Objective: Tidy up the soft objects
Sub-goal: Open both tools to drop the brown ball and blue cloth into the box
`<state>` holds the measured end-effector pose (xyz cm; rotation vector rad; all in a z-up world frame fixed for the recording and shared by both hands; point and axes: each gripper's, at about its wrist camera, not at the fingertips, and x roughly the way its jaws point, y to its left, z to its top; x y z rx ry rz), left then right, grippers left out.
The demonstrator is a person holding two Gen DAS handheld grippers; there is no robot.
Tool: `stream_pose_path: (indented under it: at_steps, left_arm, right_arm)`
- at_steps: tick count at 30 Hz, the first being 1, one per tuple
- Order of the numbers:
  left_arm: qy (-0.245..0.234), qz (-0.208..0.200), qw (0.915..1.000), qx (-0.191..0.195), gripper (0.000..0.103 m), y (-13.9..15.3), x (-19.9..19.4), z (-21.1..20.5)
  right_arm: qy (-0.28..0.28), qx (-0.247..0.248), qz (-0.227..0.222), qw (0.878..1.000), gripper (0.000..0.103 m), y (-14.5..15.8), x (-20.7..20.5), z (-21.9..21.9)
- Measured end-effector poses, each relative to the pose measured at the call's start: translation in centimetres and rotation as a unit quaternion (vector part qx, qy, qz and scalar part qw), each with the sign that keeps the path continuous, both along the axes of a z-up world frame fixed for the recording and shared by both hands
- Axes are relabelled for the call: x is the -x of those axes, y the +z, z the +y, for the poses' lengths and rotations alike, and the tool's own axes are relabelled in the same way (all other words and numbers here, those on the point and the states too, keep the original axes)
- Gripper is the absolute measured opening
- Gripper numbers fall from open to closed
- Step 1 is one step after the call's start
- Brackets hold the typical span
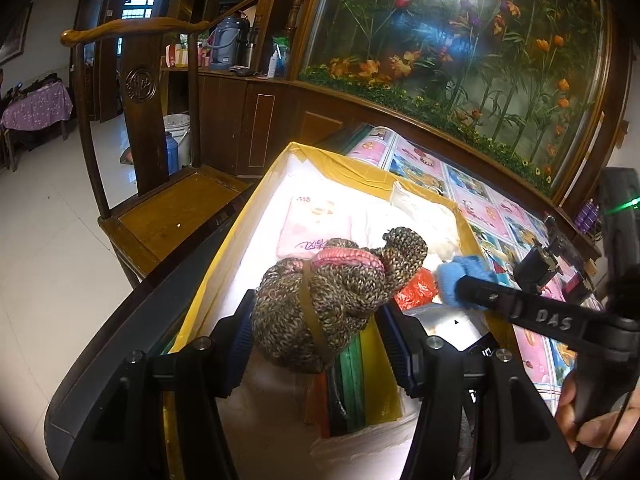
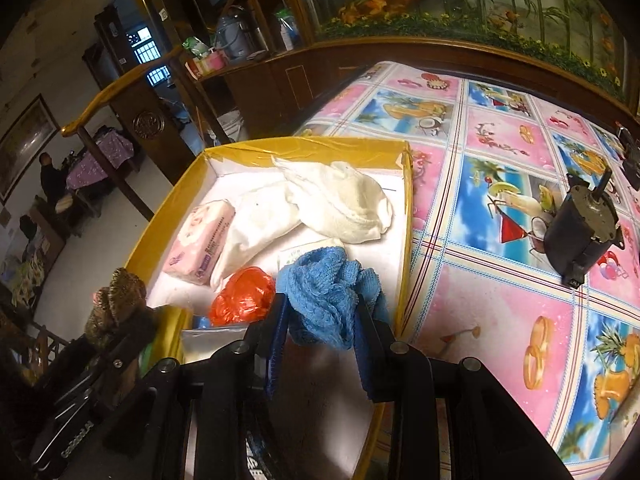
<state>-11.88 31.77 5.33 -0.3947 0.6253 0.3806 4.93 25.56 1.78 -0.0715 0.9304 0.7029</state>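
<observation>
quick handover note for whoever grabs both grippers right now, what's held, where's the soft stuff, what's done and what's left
Left gripper: shut on the brown knitted bundle, held over the yellow box.
Right gripper: shut on the blue cloth, also over the box, near its right wall.
Already lying in the box: pink tissue pack, white cloths, orange plastic bag.
Left to do: set both held items down in the box and release them.
The dark motor on the patterned tablecloth is hard, so probably not part of the job.
</observation>
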Motion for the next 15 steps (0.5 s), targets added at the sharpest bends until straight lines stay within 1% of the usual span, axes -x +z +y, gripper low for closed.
stream_pose_path:
  at_steps: [2, 6, 8, 11, 14, 15]
  left_arm:
    - [0.000, 0.005, 1.0000, -0.001, 0.057, 0.0, -0.1, 0.0]
    - [-0.002, 0.010, 0.9999, -0.003, 0.062, 0.0, -0.1, -0.1]
    - [-0.004, 0.006, 1.0000, 0.003, 0.064, 0.2, 0.1, -0.2]
    - [-0.008, 0.000, 1.0000, 0.000, 0.068, 0.6, 0.2, -0.7]
    - [-0.017, -0.009, 0.9998, -0.002, 0.075, 1.1, 0.4, -1.3]
    - [-0.020, -0.011, 0.9997, -0.005, 0.075, 1.2, 0.4, -1.6]
  right_arm:
    - [0.002, -0.002, 0.000, 1.000, 0.035, 0.0, 0.1, -0.1]
    - [-0.001, -0.011, 0.011, 1.000, 0.039, 0.4, 0.2, -1.0]
    - [-0.003, -0.019, 0.014, 1.000, 0.043, 0.7, 0.3, -1.6]
    - [-0.002, -0.027, 0.012, 1.000, 0.048, 1.3, 0.8, -2.4]
    - [-0.003, -0.040, 0.011, 0.999, 0.051, 1.9, 1.4, -3.3]
    - [-0.003, -0.044, 0.011, 0.999, 0.052, 2.1, 1.6, -3.7]
